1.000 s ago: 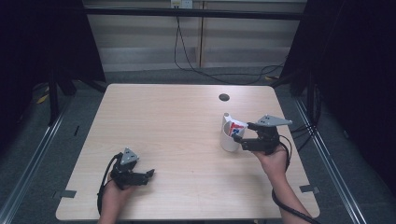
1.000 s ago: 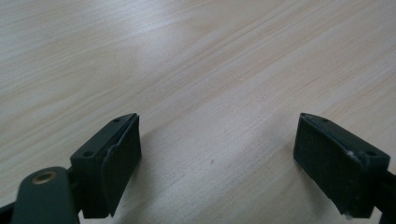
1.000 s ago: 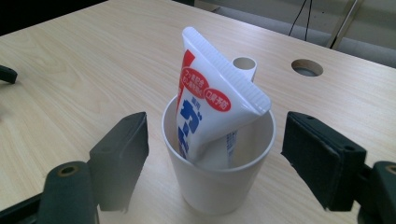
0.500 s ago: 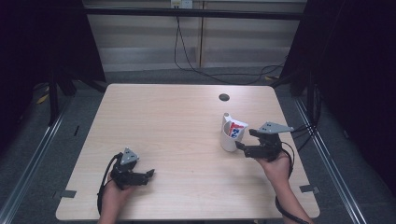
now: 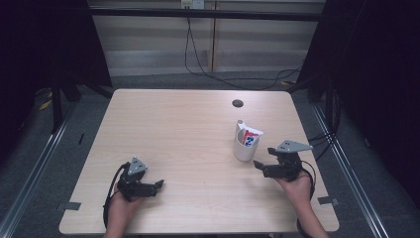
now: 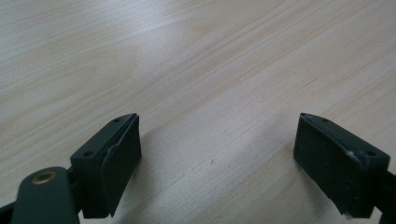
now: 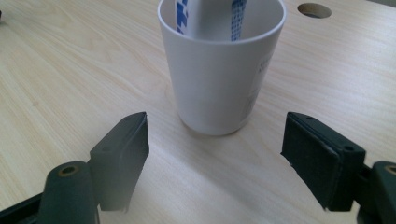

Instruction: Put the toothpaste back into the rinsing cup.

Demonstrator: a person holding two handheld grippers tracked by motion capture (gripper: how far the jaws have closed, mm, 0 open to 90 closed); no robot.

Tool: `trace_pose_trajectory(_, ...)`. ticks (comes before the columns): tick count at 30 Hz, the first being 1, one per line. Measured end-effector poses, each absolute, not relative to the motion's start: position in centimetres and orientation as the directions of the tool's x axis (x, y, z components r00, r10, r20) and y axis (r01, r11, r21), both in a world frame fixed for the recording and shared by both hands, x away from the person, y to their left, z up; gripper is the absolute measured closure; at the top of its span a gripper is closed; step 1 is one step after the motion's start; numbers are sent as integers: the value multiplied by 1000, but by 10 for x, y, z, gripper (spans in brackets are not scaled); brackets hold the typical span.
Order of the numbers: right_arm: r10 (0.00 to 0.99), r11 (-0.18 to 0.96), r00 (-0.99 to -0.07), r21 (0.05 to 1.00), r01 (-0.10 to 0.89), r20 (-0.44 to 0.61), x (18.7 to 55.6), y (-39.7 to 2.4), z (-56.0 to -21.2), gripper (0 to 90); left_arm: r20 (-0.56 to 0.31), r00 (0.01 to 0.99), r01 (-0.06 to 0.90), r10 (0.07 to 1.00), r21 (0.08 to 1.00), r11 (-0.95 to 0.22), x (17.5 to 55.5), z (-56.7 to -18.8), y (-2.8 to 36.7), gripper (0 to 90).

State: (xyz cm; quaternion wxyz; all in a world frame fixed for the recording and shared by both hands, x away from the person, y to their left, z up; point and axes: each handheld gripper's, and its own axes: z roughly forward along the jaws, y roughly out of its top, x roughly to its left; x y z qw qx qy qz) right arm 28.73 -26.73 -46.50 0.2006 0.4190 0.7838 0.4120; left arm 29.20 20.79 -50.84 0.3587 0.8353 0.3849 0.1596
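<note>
Two grippers are on the table (image 5: 148,119), and I hold one in each hand. The white cup (image 5: 244,146) stands upright on the right half of the table, and a tube with red and blue print (image 5: 250,136) leans inside it, with its top above the rim. In the right gripper view I see the cup (image 7: 219,70) just in front of my jaws, and the tube (image 7: 208,16) inside goes up out of the frame.

My right gripper (image 5: 260,166) is low on the table just beside the cup, on the side nearer to me, and it does not touch it. Its jaws are spread wide with nothing between them. My left gripper (image 5: 157,184) rests near the front left edge, well apart from the cup, and its jaws are also wide apart over bare wood.

I judge that the main work is done: the tube sits in the cup and both grippers are free. I think little is left, perhaps only to rest my hands. I cannot tell from here if the tube is closed.
</note>
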Motion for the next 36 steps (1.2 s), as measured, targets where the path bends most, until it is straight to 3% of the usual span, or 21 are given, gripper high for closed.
trace_pose_trajectory(36,839,291,-538,774,563,75,262,-283,-503,228,-7,654,528,756,720,-450,292,-508,208,148)
